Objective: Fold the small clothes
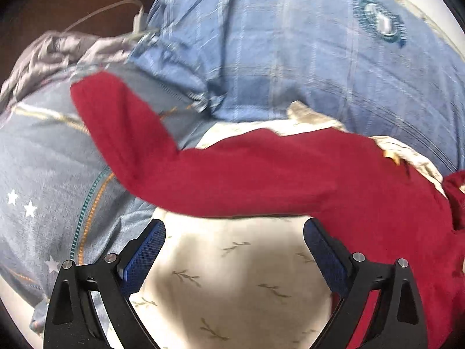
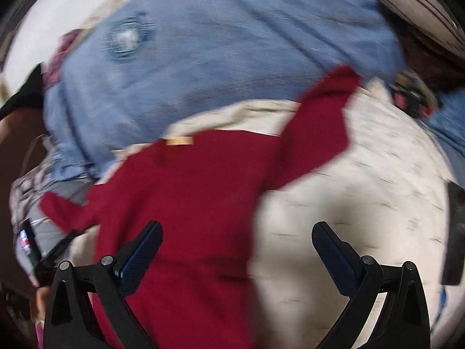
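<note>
The left tongs [image 1: 234, 242] are wide open and hold nothing. The dark red soft cloth top [image 1: 261, 171] lies just past their tips on the cream bed sheet with little leaves [image 1: 232, 276]. This view alone shows a grey-blue quilt with white stars [image 1: 43, 174]. The right tongs [image 2: 237, 245] are wide open too, over the red top's [image 2: 186, 192] right edge. Only here a tan neck label [image 2: 179, 140] shows.

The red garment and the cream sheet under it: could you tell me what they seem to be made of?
The red garment looks like soft matte knit, perhaps fleece or cotton: fuzzy surface, no sheen. The cream sheet looks like smooth woven cotton printed with small leaf sprigs.
</note>
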`<state>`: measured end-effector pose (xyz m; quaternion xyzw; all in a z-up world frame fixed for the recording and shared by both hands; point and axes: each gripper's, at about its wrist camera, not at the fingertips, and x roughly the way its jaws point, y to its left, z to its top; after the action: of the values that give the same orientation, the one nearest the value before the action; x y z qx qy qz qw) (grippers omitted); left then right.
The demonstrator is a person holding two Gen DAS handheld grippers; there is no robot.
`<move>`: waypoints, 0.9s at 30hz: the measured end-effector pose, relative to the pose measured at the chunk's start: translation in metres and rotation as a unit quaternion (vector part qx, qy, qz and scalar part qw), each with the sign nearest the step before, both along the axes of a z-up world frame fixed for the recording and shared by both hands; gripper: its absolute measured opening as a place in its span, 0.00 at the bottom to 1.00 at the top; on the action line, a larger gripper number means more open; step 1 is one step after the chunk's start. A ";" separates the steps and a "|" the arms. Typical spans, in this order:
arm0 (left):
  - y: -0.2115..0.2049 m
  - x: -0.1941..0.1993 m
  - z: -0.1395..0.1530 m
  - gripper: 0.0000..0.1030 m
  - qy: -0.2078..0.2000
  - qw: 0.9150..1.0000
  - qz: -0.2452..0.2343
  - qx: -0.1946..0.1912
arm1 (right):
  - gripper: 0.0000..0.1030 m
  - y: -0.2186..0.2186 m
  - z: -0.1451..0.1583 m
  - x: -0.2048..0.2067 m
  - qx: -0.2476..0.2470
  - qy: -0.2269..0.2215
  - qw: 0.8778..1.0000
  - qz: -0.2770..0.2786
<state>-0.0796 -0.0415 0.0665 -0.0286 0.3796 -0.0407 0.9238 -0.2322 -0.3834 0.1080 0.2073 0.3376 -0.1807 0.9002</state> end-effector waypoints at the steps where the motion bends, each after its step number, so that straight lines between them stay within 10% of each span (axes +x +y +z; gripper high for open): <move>1: -0.001 -0.007 0.002 0.93 -0.003 1.000 -0.006 0.000 | 1.00 0.013 0.001 0.014 -0.003 -0.005 1.000 0.016; 12: -0.011 -0.010 0.000 0.93 -0.006 1.000 -0.025 0.013 | 1.00 0.083 -0.029 0.098 -0.106 0.023 0.994 0.021; 27: -0.031 -0.007 -0.001 0.93 -0.010 0.998 -0.054 0.029 | 1.00 0.079 -0.055 0.096 -0.114 0.040 0.993 -0.002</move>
<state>-0.0870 -0.0730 0.0654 0.0191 0.3723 -0.0800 0.9245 -0.1360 -0.3045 0.0526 0.0965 0.3501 -0.2281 0.9034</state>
